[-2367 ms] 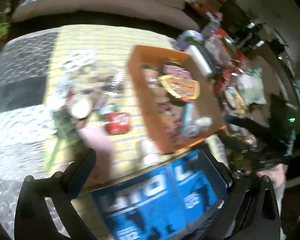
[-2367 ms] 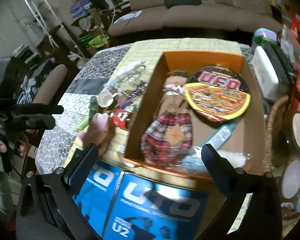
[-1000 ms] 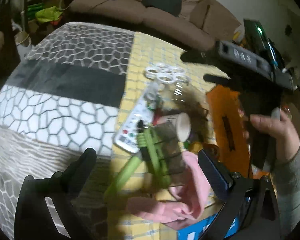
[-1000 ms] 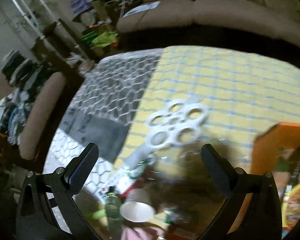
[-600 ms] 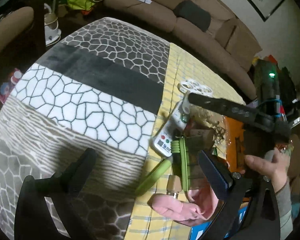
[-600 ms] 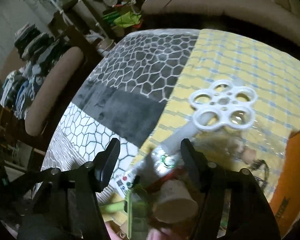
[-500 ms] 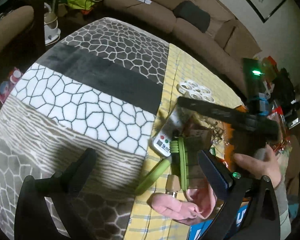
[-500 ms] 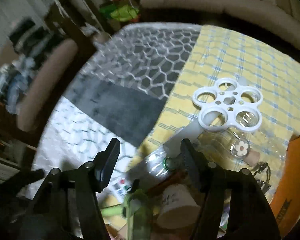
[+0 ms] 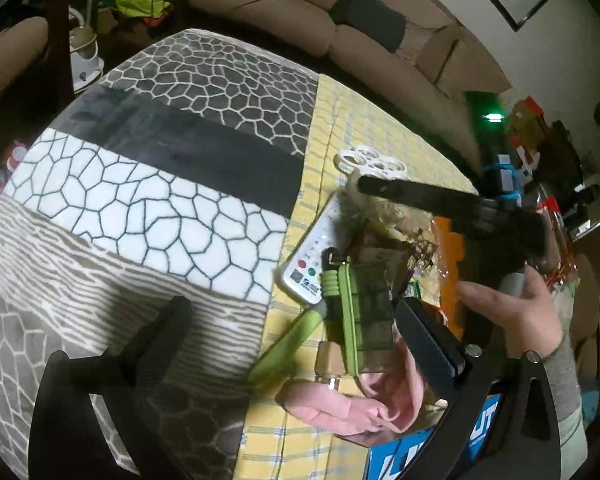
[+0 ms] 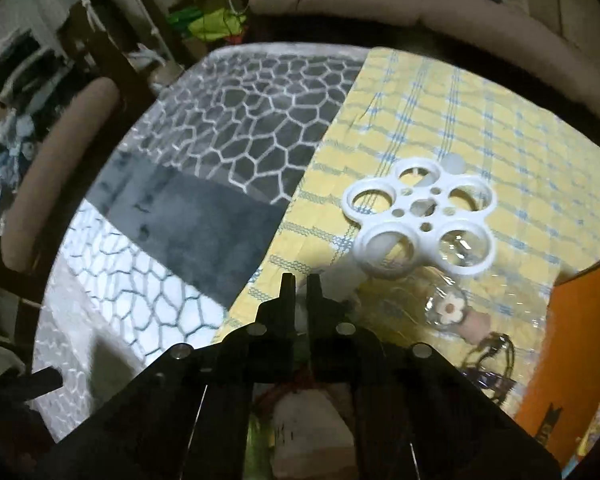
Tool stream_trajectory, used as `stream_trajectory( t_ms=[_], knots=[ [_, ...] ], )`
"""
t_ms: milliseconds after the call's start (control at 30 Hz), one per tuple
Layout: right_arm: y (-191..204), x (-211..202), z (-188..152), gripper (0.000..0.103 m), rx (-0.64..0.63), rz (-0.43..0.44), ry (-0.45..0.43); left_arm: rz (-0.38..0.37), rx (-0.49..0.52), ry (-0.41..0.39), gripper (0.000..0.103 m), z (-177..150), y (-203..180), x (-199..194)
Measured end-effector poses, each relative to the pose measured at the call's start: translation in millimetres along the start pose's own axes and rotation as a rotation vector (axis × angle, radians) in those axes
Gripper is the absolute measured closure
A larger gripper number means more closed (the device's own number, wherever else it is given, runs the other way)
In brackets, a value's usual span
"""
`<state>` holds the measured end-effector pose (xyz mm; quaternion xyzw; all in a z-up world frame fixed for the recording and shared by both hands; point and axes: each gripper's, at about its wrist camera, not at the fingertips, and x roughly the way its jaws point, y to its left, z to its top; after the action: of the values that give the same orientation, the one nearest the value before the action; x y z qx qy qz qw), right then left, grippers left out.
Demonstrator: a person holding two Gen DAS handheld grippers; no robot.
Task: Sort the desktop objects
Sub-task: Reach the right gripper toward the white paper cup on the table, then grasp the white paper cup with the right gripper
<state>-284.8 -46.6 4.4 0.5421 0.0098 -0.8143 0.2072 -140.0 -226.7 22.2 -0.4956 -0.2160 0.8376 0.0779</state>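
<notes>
A pile of small things lies on the yellow checked cloth [image 10: 480, 112]: a white flower-shaped ring holder [image 10: 420, 216] [image 9: 370, 162], a clear plastic bag [image 10: 448, 308] with a flower charm, a white remote [image 9: 312, 256], a green pouch [image 9: 364, 312] and a pink cloth [image 9: 352, 404]. My right gripper [image 10: 298, 288] points down at the holder's stem and the bag's edge. Its jaws are closing and only a thin slit is left; whether film is pinched I cannot tell. My left gripper [image 9: 292, 336] hangs open above the pouch and a green handle [image 9: 288, 344], holding nothing.
An orange cardboard box [image 10: 580, 340] [image 9: 450, 272] stands right of the pile. A blue printed box [image 9: 432, 452] lies at the near edge. A grey and white patterned blanket [image 9: 160, 208] covers the left of the table. A person's hand [image 9: 516, 312] grips the right tool. A sofa lies beyond.
The right gripper's jaws went from wide open to nearly together as it sank toward the white holder and the bag. The left gripper stayed open and drifted a little.
</notes>
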Motion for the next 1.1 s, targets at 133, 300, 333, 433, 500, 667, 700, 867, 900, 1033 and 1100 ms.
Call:
stream_trajectory(
  t_ms=[133, 300, 333, 433, 500, 667, 700, 867, 900, 1033, 1100],
  knots=[
    [-5.4, -40.7, -5.7, 0.097, 0.026, 0.11, -0.047, -0.008, 0.0, -0.001, 0.0, 0.1, -1.3, -0.5],
    [-12.3, -103.7, -19.0, 0.102, 0.065, 0.234, -0.122, -0.045, 0.089, -0.046, 0.0, 1.0, -18.9, -4.9],
    [-11.8, -114.1, -20.9, 0.102, 0.056, 0.231, -0.128, -0.039, 0.132, -0.059, 0.0, -0.1, -26.9, -4.8],
    [-10.3, -132.8, -29.0, 0.101, 0.046, 0.204, -0.116, 0.011, 0.227, -0.061, 0.0, -5.9, -45.5, 2.8],
    [-9.9, -138.9, -36.9, 0.097, 0.032, 0.204, -0.106, 0.013, 0.225, -0.043, 0.0, -9.0, -48.6, 8.2],
    [-23.2, -144.0, -71.3, 0.085, 0.033, 0.141, -0.066, 0.012, 0.267, -0.002, 0.0, -17.0, -57.8, 17.2],
    [-26.1, -141.5, -78.3, 0.081, 0.026, 0.124, -0.056, 0.006, 0.265, 0.008, 0.0, -18.7, -58.1, 18.9],
    [-35.4, -120.6, -94.2, 0.075, 0.029, 0.121, -0.01, -0.023, 0.101, 0.018, 0.0, -12.7, -29.2, 16.4],
    [-35.2, -117.3, -95.0, 0.074, 0.031, 0.13, -0.007, -0.021, 0.082, 0.013, 0.0, -10.6, -25.2, 15.5],
    [-25.7, -104.2, -90.5, 0.069, 0.014, 0.137, -0.009, -0.01, 0.058, 0.004, 0.0, -4.7, -13.3, 12.5],
    [-21.8, -94.0, -87.0, 0.065, 0.018, 0.142, -0.007, -0.012, 0.058, 0.007, 0.0, -5.0, -14.4, 12.7]
  ],
)
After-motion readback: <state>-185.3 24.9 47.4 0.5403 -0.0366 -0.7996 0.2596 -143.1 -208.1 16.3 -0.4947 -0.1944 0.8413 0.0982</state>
